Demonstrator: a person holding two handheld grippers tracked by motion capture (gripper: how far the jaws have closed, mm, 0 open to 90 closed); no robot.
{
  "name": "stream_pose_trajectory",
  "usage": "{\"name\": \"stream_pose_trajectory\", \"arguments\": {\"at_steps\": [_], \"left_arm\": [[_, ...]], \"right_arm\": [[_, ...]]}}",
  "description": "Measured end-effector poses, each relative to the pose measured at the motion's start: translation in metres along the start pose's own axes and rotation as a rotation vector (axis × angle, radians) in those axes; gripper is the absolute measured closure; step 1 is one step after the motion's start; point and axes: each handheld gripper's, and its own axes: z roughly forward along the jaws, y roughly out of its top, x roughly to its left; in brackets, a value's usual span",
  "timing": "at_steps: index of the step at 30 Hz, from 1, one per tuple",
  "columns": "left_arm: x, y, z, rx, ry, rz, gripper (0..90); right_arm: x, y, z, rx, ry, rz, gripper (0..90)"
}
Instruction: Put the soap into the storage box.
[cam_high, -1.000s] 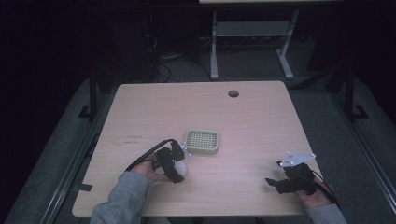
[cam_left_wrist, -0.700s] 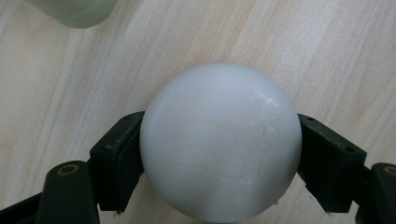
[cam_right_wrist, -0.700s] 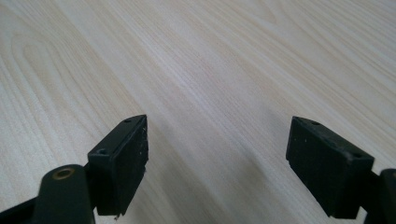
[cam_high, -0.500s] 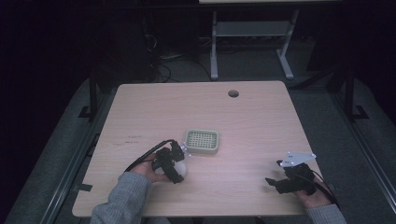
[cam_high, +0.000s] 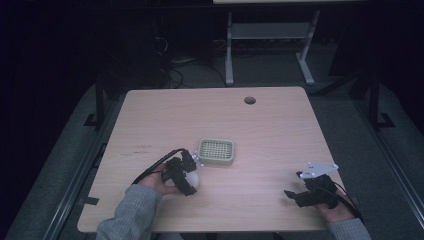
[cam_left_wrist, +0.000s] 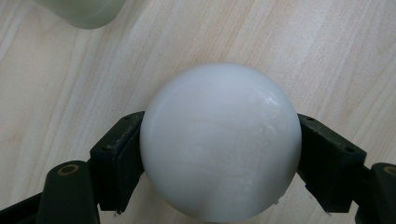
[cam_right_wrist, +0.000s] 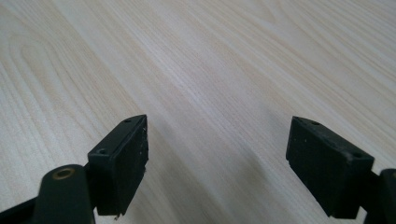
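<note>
The light wood tabletop (cam_high: 280, 130) carries everything, with a round cable hole (cam_high: 249, 100) near the middle of its far edge. Behind the far edge, on the dark floor, stands the grey metal frame of another table (cam_high: 265, 40). Near the tabletop's centre, a little toward the near edge, lies a pale green square tray (cam_high: 216, 151) with a grid of small holes in its top; in the left gripper view one rounded corner of it (cam_left_wrist: 84, 11) shows at the upper left. Just beside the tray, on its near-left side, the left tongs (cam_high: 188, 176) are held by a hand in a grey sleeve (cam_high: 131, 215), a black cable looping from them toward the left edge. Their jaws are closed against the two sides of a white ball (cam_left_wrist: 220, 142), which fills the gap between them over the wood; whether the ball touches the tabletop cannot be told. The ball (cam_high: 192, 179) sits apart from the tray. The right tongs (cam_high: 292, 195) rest near the near-right corner, well apart from the tray, with a grey three-cornered plate (cam_high: 316, 170) on top. Their jaws stand wide apart with nothing between them but bare wood (cam_right_wrist: 215, 93).
</note>
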Motion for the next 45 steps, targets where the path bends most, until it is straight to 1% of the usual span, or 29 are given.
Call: {"name": "stream_pose_trajectory", "arguments": {"at_steps": [5, 7, 9, 11, 12, 18, 19, 20, 22, 23, 24, 26, 29, 36, 40, 41, 44, 45], "left_arm": [[0.000, 0.002, -0.005, -0.013, 0.009, -0.002, 22.7], [0.000, 0.003, -0.008, -0.007, 0.012, 0.010, 22.7], [0.000, 0.004, -0.009, -0.008, 0.014, 0.014, 22.7], [0.001, 0.004, -0.010, -0.010, 0.014, 0.011, 22.7], [0.001, 0.004, -0.010, -0.019, 0.015, -0.001, 22.7], [0.002, 0.004, -0.010, -0.013, 0.011, -0.004, 22.8], [0.003, 0.004, -0.010, -0.008, 0.010, 0.001, 22.8], [0.003, 0.004, -0.011, -0.014, 0.011, -0.008, 22.8], [0.003, 0.005, -0.012, -0.011, 0.013, -0.002, 22.8], [0.004, 0.005, -0.012, -0.011, 0.016, 0.002, 22.8], [0.004, 0.006, -0.013, -0.014, 0.017, -0.005, 22.8], [0.004, 0.008, -0.016, -0.019, 0.022, -0.005, 22.8], [0.005, 0.012, -0.019, -0.021, 0.027, 0.005, 22.8], [0.008, 0.017, -0.019, -0.005, 0.022, 0.013, 22.8], [0.010, 0.020, -0.020, -0.008, 0.020, 0.010, 22.8], [0.011, 0.022, -0.020, -0.002, 0.016, 0.013, 22.8], [0.013, 0.026, -0.021, -0.006, 0.012, 0.009, 22.8], [0.013, 0.027, -0.022, -0.005, 0.017, 0.014, 22.8]], "right_arm": [[0.000, 0.001, 0.001, 0.005, 0.006, -0.001, 20.5], [0.000, 0.001, 0.001, 0.003, 0.005, -0.008, 20.6], [0.000, 0.002, 0.002, 0.003, 0.007, -0.008, 20.6], [0.000, 0.003, 0.003, 0.002, 0.008, -0.008, 20.6], [0.000, 0.003, 0.003, 0.002, 0.013, -0.013, 20.6], [0.000, 0.005, 0.005, 0.008, 0.010, -0.018, 20.6], [0.000, 0.005, 0.005, 0.007, 0.010, -0.017, 20.6], [0.000, 0.005, 0.005, 0.006, 0.010, -0.018, 20.7], [0.000, 0.005, 0.005, 0.006, 0.010, -0.018, 20.7], [0.000, 0.005, 0.005, 0.006, 0.010, -0.018, 20.7], [0.000, 0.005, 0.005, 0.008, 0.012, -0.020, 20.7], [0.000, 0.005, 0.005, 0.012, 0.010, -0.024, 20.7], [-0.001, 0.005, 0.005, 0.010, 0.011, -0.024, 20.6], [-0.001, 0.005, 0.005, 0.006, 0.005, -0.018, 20.6], [0.000, 0.005, 0.006, 0.011, 0.008, -0.017, 20.7], [0.000, 0.005, 0.005, 0.009, 0.010, -0.015, 20.7], [0.000, 0.005, 0.005, 0.005, 0.009, -0.016, 20.7], [0.000, 0.005, 0.005, 0.005, 0.007, -0.017, 20.7]]}}
